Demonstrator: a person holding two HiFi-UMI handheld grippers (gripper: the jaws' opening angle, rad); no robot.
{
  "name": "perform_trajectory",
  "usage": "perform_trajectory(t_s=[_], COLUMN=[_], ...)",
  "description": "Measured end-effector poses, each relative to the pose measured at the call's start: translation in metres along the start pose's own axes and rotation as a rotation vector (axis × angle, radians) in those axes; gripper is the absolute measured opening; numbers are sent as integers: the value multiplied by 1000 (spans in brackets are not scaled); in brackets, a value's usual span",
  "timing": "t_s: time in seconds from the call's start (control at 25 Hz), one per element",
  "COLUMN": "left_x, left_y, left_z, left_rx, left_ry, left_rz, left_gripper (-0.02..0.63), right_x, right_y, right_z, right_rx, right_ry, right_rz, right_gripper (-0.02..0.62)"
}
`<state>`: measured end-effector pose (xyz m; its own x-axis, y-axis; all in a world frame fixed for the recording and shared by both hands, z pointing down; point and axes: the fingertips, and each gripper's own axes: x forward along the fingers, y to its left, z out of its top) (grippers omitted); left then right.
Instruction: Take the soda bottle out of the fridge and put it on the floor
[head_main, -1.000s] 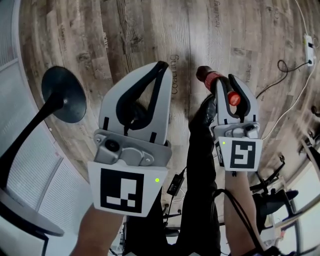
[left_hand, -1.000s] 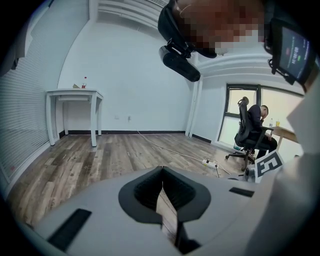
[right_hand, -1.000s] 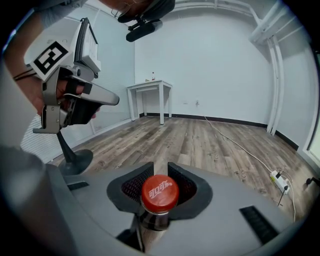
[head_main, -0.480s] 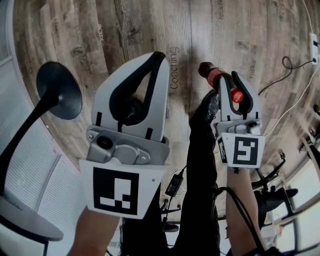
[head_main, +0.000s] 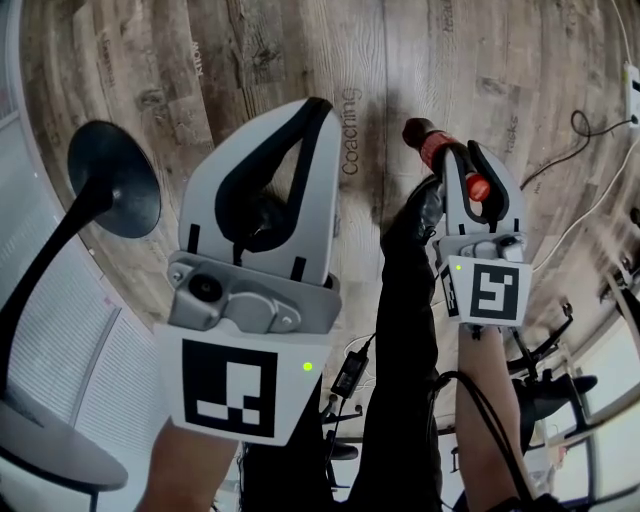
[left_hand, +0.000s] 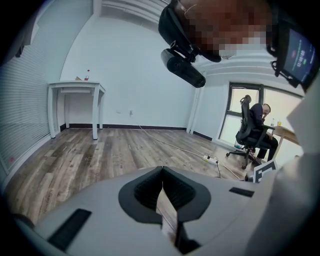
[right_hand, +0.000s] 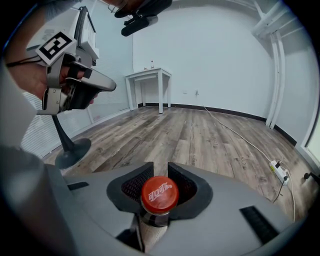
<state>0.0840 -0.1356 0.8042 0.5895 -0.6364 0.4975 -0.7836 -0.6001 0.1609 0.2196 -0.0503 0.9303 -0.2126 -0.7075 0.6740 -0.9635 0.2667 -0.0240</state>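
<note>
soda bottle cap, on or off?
On. The red cap tops the soda bottle, whose neck the right tool grips.

Soda bottle (right_hand: 159, 196), red cap, dark contents, neck clamped in right gripper (right_hand: 160, 166)

We get the head view steeply down on the wood floor (head_main: 250, 60), and both gripper views look forward across that same floor.
</note>
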Motion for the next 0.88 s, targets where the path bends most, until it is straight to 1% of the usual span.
perform_trajectory(t_s=[0.36, 0.68, 0.88], left_x=[1, 1, 3], left_y=[1, 3, 2], left_z=[-14, -32, -42], left_rx=[-13, -12, -22], left_ry=[5, 29, 38], left_rz=[-8, -12, -16], left_gripper=[17, 17, 17], right_x=[9, 12, 15], right_y=[7, 2, 2], right_z=[-24, -47, -63], right_rx=[-8, 29, 1], right_ry=[33, 48, 93], right_rz=[10, -25, -21], right_gripper=[104, 104, 106])
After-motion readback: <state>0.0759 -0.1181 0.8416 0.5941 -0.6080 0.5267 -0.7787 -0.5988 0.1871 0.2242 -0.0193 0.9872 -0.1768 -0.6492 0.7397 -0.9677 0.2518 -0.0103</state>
